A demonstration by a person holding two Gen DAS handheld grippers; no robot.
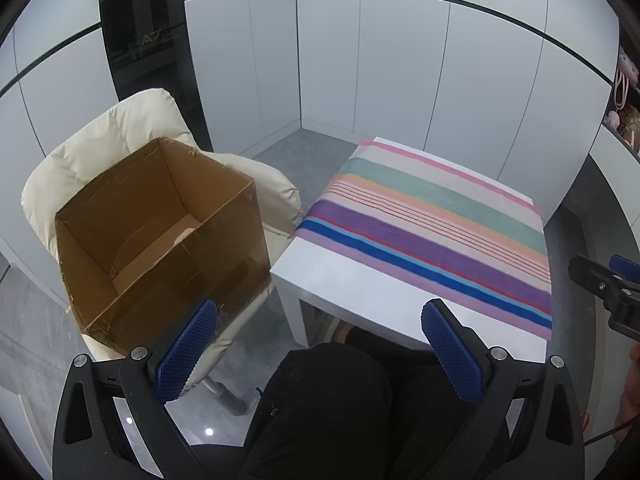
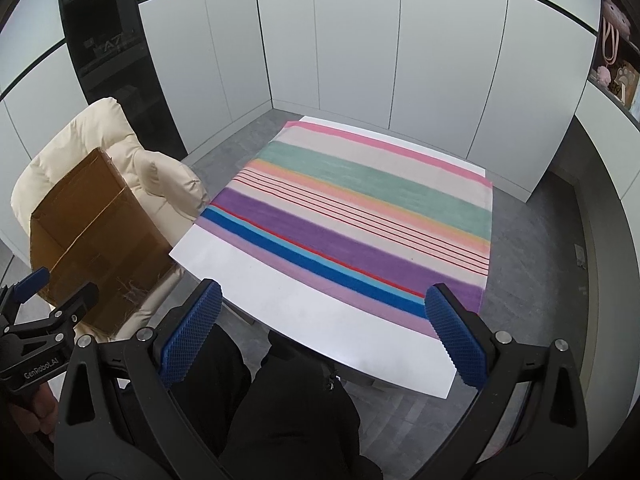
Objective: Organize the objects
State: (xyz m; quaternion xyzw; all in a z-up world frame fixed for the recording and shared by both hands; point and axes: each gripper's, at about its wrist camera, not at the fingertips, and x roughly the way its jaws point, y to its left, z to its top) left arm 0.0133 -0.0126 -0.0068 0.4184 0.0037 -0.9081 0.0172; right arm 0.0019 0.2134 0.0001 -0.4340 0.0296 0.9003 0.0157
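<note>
Two handheld grippers hover above the near edge of a white table (image 2: 304,316), seen from cameras on each one. The left gripper (image 1: 320,344) has its blue-padded fingers spread wide with nothing between them; the right gripper (image 2: 322,328) is likewise spread and holds nothing. A striped cloth (image 2: 360,216) covers most of the table, leaving a bare white strip along the near edge. No loose objects show on the table.

The only likely container is an open cardboard box (image 1: 160,232), left of the table, resting on a cream padded chair (image 1: 120,136). Its inside looks empty apart from its folded bottom flaps.

With nothing on the table to sort, the task appears either finished or not begun; the pictures do not say which. If items are still to go in, the left gripper is closer to the box and should lower them through the open top, clear of the tall walls.

The person's dark-clothed lap (image 2: 288,412) sits below the table's near edge. White cupboard panels stand behind the table, and a shelf with plush toys (image 2: 614,16) lies to its far right.
</note>
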